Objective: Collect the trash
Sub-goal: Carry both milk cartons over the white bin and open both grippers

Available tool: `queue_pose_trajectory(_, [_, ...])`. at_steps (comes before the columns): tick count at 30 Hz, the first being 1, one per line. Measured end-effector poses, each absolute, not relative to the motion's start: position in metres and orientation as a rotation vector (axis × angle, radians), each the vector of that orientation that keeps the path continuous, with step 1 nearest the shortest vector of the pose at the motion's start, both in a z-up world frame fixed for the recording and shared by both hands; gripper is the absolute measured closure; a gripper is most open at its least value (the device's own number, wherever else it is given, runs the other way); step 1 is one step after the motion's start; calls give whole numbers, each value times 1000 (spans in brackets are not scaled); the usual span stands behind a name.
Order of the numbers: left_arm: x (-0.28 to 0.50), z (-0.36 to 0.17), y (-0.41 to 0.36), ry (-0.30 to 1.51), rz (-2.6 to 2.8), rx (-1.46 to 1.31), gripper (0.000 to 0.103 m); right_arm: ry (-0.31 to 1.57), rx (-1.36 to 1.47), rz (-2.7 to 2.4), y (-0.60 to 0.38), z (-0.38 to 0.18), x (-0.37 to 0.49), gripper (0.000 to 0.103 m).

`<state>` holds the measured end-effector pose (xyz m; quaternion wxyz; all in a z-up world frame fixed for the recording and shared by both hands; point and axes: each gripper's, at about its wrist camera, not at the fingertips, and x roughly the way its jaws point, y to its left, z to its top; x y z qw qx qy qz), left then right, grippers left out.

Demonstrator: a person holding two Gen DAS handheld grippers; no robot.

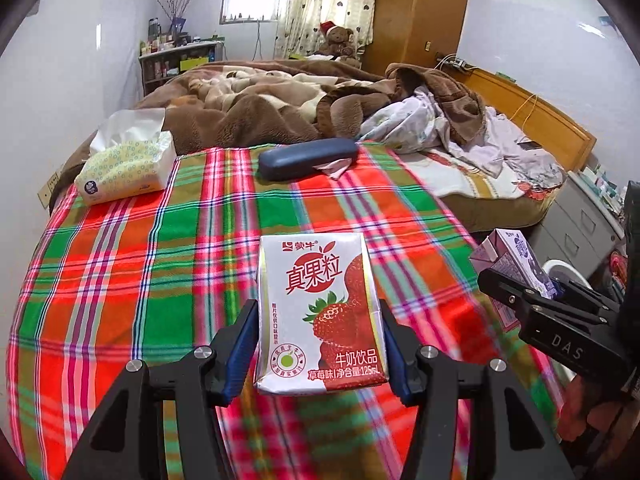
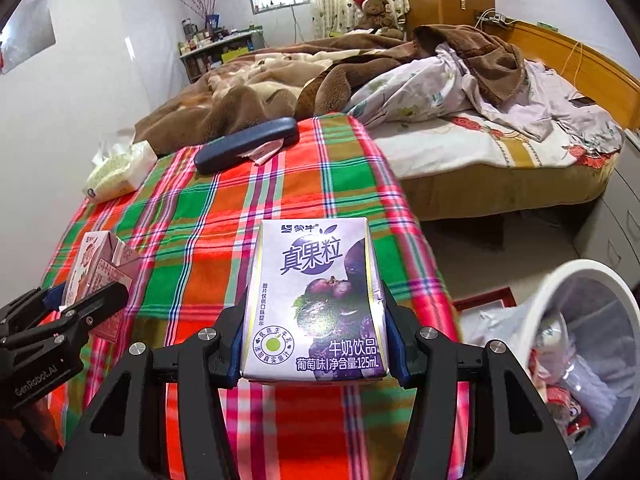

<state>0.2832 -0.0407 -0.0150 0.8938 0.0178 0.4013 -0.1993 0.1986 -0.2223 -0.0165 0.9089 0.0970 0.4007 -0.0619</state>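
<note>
Left gripper (image 1: 320, 344) pinched the red strawberry milk carton (image 1: 320, 316), right gripper (image 2: 316, 332) the purple grape milk carton (image 2: 316, 304), both clear of the plaid-covered tabletop (image 2: 208, 208); white lined bin (image 2: 576, 280) waited off its right edge, likely the drop target.

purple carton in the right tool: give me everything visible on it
The purple carton is a small grape-flavoured milk-drink box, glossy printed paperboard, with dark fruit art, Chinese lettering and a green-apple seal. It stands upright, front face to the right wrist camera, lifted above the plaid cloth. The right tool is shut on its two sides near the base. Its right edge looks slightly dented. No straw is visible.
</note>
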Motion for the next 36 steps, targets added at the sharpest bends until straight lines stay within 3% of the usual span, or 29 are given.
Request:
queue_pose_trajectory(23, [164, 46, -150, 685, -615, 106, 47, 685, 247, -243, -306, 25, 93, 48])
queue_pose_trajectory(36, [127, 27, -237, 727, -766, 167, 47, 715, 280, -351, -369, 10, 59, 48])
